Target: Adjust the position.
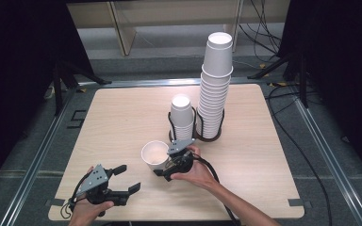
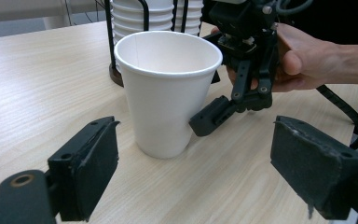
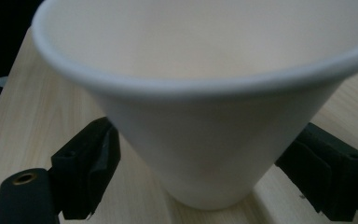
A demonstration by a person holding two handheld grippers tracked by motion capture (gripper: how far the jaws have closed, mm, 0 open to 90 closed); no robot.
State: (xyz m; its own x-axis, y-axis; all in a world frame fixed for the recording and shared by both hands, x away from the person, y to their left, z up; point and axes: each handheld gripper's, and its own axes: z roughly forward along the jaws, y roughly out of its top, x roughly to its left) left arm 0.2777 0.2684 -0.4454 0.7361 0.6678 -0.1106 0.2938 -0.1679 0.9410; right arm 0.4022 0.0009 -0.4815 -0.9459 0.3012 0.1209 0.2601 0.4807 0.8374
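Near the front middle of the surface [image 1: 122, 117], from above, a single paper cup [image 1: 154, 154] stands upright before two racked cup stacks [image 1: 214, 89]. Left tongs [image 2: 196, 163] gape empty, short of the cup [image 2: 168, 88]. Right tongs [image 3: 200, 177] straddle the cup's lower wall [image 3: 209, 154]; contact is unclear. Light, thin, crushable: grip low, gently.

Single tapered paper cup [image 1: 154, 155]: plain white outside, off-white inside, unpatterned. Stacked paper cups [image 1: 215, 89]: white. Wire cup holder [image 1: 195, 127]: black. Wooden surface [image 1: 122, 117]: pale beige, fine straight grain. Gripper fingers [image 2: 86, 172]: matte black.
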